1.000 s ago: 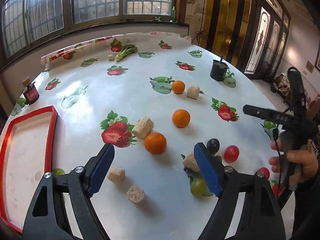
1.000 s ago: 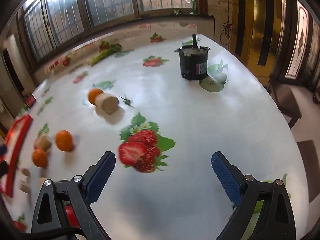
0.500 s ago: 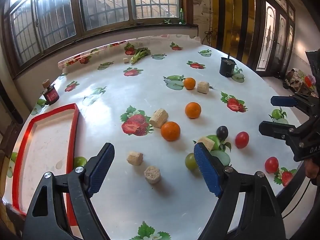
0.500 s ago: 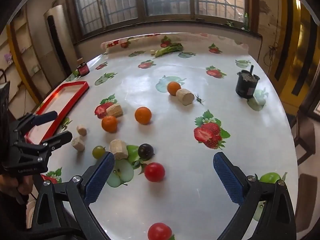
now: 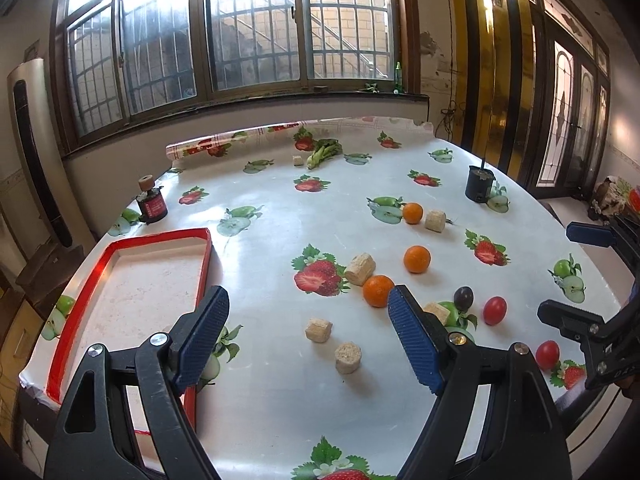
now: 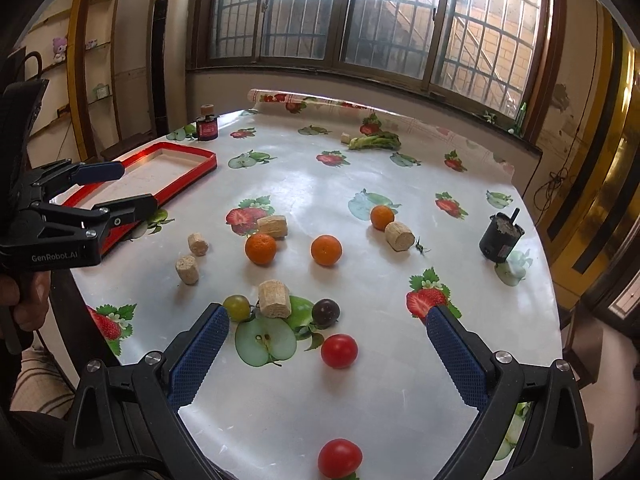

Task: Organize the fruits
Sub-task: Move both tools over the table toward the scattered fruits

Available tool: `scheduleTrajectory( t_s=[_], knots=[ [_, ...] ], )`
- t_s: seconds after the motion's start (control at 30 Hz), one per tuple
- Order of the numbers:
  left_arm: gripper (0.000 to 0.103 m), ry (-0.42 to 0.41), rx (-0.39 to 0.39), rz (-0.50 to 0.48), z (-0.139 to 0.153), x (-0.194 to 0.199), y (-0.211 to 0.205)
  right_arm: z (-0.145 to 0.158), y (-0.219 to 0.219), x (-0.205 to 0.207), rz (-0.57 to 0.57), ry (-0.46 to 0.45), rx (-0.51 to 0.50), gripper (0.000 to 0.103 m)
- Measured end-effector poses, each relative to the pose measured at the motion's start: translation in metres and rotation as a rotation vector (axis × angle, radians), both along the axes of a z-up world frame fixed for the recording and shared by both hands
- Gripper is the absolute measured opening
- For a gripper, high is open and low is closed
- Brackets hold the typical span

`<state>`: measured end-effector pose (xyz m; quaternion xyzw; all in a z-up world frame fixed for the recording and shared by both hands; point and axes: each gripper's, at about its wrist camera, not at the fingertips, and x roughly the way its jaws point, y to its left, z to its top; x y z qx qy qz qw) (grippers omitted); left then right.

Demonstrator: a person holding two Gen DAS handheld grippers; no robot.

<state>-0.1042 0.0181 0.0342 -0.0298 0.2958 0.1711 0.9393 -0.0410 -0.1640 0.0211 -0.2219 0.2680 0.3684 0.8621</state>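
Note:
Three oranges (image 6: 261,248) (image 6: 326,250) (image 6: 382,217) lie mid-table on a fruit-print cloth. Nearer me are a green grape (image 6: 236,307), a dark grape (image 6: 325,312) and two red tomatoes (image 6: 339,351) (image 6: 340,458). An empty red-rimmed tray (image 5: 202,264) sits at the left edge. My left gripper (image 5: 308,304) hangs open above the table's near side, nothing between its fingers. My right gripper (image 6: 327,316) is open too, above the tomatoes, touching nothing. Each gripper shows in the other's view: the right gripper (image 5: 556,272) and the left gripper (image 6: 136,184).
Several tan cork-like blocks (image 6: 274,299) (image 5: 319,330) are scattered among the fruit. A black motor (image 6: 501,240) stands at the right, a red-labelled jar (image 6: 207,126) beyond the tray, a green vegetable (image 6: 374,142) at the far edge. A person's hand (image 6: 24,300) grips the left handle.
Both grippers have pulled back and up from the table, widening each view. The right one swung left, off the strawberry print and onto the fruit. Both stayed open; no fruit moved.

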Motion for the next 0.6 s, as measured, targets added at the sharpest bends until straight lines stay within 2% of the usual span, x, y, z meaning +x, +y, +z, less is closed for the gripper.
scheduleTrajectory(
  t_s=[0.1, 0.3, 0.6],
  knots=[
    [0.082, 0.003, 0.012, 0.008, 0.001, -0.003, 0.000, 0.003, 0.001, -0.014, 0.027, -0.051, -0.002, 0.100],
    [0.082, 0.003, 0.020, 0.007, 0.000, -0.011, -0.002, 0.000, 0.003, -0.028, 0.067, -0.068, -0.025, 0.100],
    [0.082, 0.004, 0.012, 0.000, -0.002, -0.021, -0.007, -0.006, -0.008, -0.025, 0.016, -0.044, -0.019, 0.100]
  ],
)
